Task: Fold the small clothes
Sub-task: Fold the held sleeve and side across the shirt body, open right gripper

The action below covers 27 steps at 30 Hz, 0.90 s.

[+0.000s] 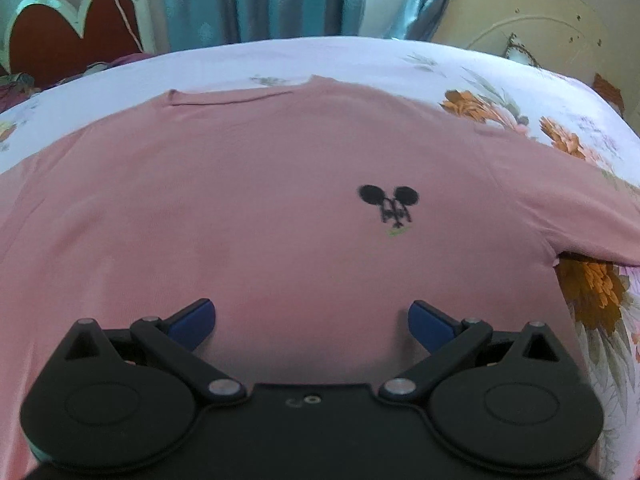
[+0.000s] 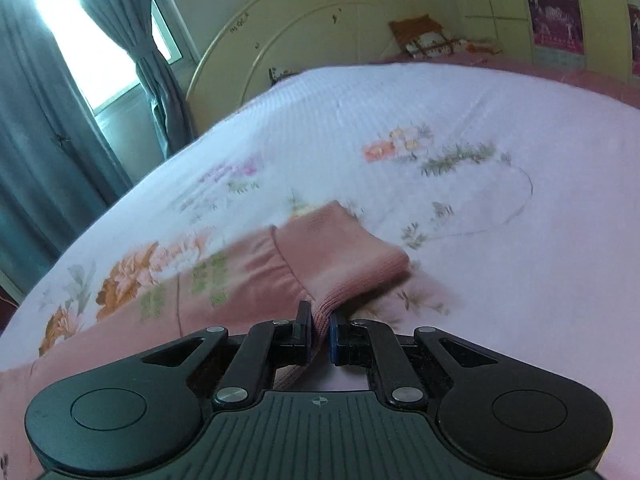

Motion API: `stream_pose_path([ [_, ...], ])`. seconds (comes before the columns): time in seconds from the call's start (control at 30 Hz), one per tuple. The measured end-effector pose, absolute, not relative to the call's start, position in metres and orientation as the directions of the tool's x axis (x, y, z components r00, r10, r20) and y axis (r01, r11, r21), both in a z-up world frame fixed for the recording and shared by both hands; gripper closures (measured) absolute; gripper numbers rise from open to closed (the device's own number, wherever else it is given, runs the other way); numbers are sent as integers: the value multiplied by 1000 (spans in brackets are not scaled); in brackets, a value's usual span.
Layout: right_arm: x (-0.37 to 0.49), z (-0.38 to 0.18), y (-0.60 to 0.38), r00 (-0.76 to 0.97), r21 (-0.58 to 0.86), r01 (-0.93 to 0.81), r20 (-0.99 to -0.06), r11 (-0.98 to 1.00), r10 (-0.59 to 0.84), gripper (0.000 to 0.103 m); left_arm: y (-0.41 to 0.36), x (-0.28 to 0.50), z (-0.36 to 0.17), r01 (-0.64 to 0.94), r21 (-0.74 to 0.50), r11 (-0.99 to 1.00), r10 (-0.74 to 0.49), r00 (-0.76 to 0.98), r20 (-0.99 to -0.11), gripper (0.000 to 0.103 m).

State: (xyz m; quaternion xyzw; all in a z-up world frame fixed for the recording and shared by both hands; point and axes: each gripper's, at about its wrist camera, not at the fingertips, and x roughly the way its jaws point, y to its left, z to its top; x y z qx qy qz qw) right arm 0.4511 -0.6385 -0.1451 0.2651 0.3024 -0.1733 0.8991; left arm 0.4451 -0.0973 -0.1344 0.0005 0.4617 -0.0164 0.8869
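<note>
Right wrist view: right gripper (image 2: 319,330) fingers were pinching ribbed cuff (image 2: 352,256) of pink top (image 1: 260,184); bite was at cuff edge only.
Left gripper (image 1: 312,320): fingers spread wide, over lower body of top, nothing btwn them.
Top loc: flat on floral bedsheet (image 2: 460,128), sleeve out to the side.
Risk 1: thin edge bite, cuff could slip out mid-fold.
Risk 2: body unpinned, top prob drags w/ sleeve, fold skews.
Risk 3: low fingers could snag sheet too.

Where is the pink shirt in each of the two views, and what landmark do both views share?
Left wrist: the pink shirt lies flat, filling the middle.
Right wrist: only its sleeve, at lower centre, cuff pinched by the right gripper.
Shared landmark: the cream headboard, also in the right view.
</note>
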Motion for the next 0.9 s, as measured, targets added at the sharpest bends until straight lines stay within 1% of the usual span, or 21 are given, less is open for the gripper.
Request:
stream_pose_path([
  [0.17, 462, -130, -608, 764, 357, 446, -629, 821, -142, 96, -71, 438, -134, 4, -53, 999, -46, 559, -828, 0],
  [0.27, 475, -114, -573, 787, 322, 376, -606, 869, -116, 96, -52, 432, -133, -2, -91, 996, -74, 556, -828, 0],
  [0.4, 502, -96, -507, 810, 305, 259, -585, 917, -34, 96, -30, 423, -132, 14, -88, 996, -81, 554, -829, 0],
  [0.47, 513, -87, -464, 815, 301, 183, -579, 936, 27, 96, -14, 419, -130, 48, -143, 989, -145, 552, -821, 1],
  [0.57, 523, -79, -384, 814, 254, 48, -571, 966, 110, 96, 15, 413, -124, 35, -175, 984, -163, 577, -800, 1],
  [0.73, 529, -88, -246, 775, 167, -179, -583, 970, 244, 96, 80, 406, -110, -17, -207, 978, -152, 621, -769, 1],
  [0.9, 529, -122, -138, 700, 87, -356, -634, 930, 328, 96, 137, 399, -104, -94, -220, 971, -110, 639, -761, 1],
])
